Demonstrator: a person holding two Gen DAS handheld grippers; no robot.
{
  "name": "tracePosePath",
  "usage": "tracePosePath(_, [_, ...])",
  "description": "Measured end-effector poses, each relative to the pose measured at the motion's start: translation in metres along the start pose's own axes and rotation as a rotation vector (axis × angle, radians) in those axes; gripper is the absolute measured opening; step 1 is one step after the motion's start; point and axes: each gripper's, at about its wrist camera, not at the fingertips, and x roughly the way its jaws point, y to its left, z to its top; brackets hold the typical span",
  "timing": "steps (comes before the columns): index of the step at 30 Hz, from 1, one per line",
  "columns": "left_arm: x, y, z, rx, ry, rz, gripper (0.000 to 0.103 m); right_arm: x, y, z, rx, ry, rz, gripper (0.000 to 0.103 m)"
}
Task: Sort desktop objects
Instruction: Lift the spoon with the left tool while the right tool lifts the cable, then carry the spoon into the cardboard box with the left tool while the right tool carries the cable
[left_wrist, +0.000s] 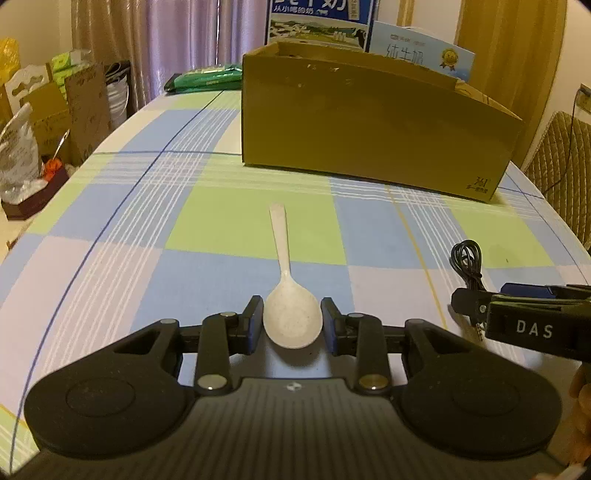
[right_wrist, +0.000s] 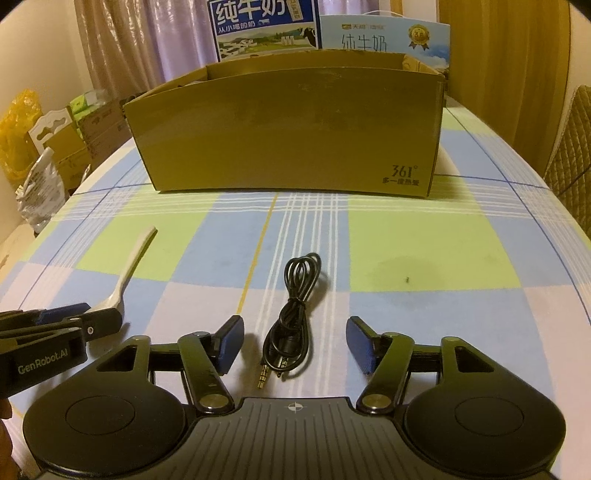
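Altogether two loose items lie on the checked tablecloth (right_wrist: 424, 254) in front of one brown cardboard box (right_wrist: 288, 129): one white spoon (left_wrist: 290, 295) and one coiled black cable (right_wrist: 291, 314). Two milk cartons (right_wrist: 264, 27) stand behind the box.

Taking the box as landmark, the spoon lies nearer the viewer, off the box's left half, handle pointing toward the box and bowl toward the viewer. The left gripper (left_wrist: 291, 321) brackets the bowl, its blue pads just beside each edge; whether they actually press it I cannot tell. The cable lies off the box's middle, plugs toward the viewer. The right gripper (right_wrist: 293, 345) stands spread wide around the cable's near end, touching nothing.

A broad band of bare cloth runs between both items and the box's front wall. The cloth curves away at the left and right table edges, with clutter beyond the left one.
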Motion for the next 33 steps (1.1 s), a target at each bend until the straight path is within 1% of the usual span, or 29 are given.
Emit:
tracePosePath(6, [-0.004,-0.004,0.002,0.022,-0.022,-0.017,0.028,0.002,0.001,0.002,0.006,-0.007,0.013,0.059])
tracePosePath(13, [-0.001,-0.005,0.001,0.033,-0.009,-0.024,0.028,0.011,0.011,0.002,-0.067,-0.032,-0.011,0.058])
tracePosePath(15, [-0.001,-0.005,0.001,0.034,-0.007,-0.027,0.028,0.013,0.014,0.002,-0.089,-0.038,-0.016,0.054])
tracePosePath(17, [0.000,-0.005,0.000,0.035,-0.005,-0.030,0.028,0.015,0.018,0.002,-0.120,-0.044,-0.026,0.039])
tracePosePath(19, [0.001,-0.005,0.001,0.034,-0.004,-0.032,0.028,0.016,0.021,0.002,-0.135,-0.045,-0.021,0.029])
tracePosePath(20, [0.001,-0.005,0.001,0.035,-0.004,-0.034,0.028,0.016,0.023,0.002,-0.143,-0.045,-0.021,0.017])
tracePosePath(21, [0.001,-0.006,0.001,0.037,-0.005,-0.035,0.028,0.016,0.024,0.002,-0.148,-0.045,-0.024,0.014])
tracePosePath(28, [-0.003,-0.010,0.003,0.059,-0.019,-0.042,0.028,0.013,0.020,0.004,-0.102,-0.034,-0.017,0.012])
tracePosePath(33, [-0.009,-0.013,0.005,0.078,-0.038,-0.045,0.028,0.001,0.017,0.007,-0.078,-0.058,-0.007,0.012])
